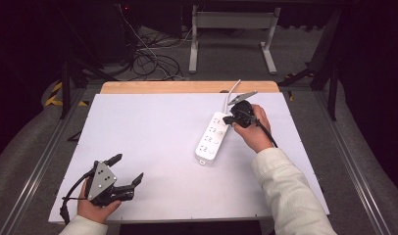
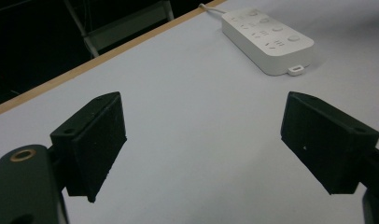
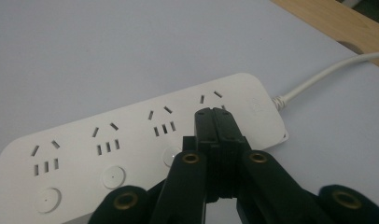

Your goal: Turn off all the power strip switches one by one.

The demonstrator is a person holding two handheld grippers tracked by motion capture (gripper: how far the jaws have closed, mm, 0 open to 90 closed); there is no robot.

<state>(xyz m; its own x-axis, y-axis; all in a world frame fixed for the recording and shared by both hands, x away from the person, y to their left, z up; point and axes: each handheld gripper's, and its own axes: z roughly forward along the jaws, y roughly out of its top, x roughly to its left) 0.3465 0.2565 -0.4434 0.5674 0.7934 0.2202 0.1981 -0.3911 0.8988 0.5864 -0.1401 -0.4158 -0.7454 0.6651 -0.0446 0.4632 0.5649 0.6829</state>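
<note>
Your right hand-held gripper sits over the white power strip, jaws pressed together with nothing between them. In the right gripper view the closed tips hang right above the strip's top face, at the socket nearest the cord end; can't tell if they touch it. Round buttons run along the strip's edge nearer your right hand-held gripper, one just left of the jaws. The white cord leaves the strip beyond and to the right of the tips.

Your left hand-held gripper is well apart from the strip, low at the tabletop near your own edge. Its jaws stand wide apart, holding nothing. In the left gripper view the strip lies far ahead and to the right of the open jaws, bare tabletop between.
</note>
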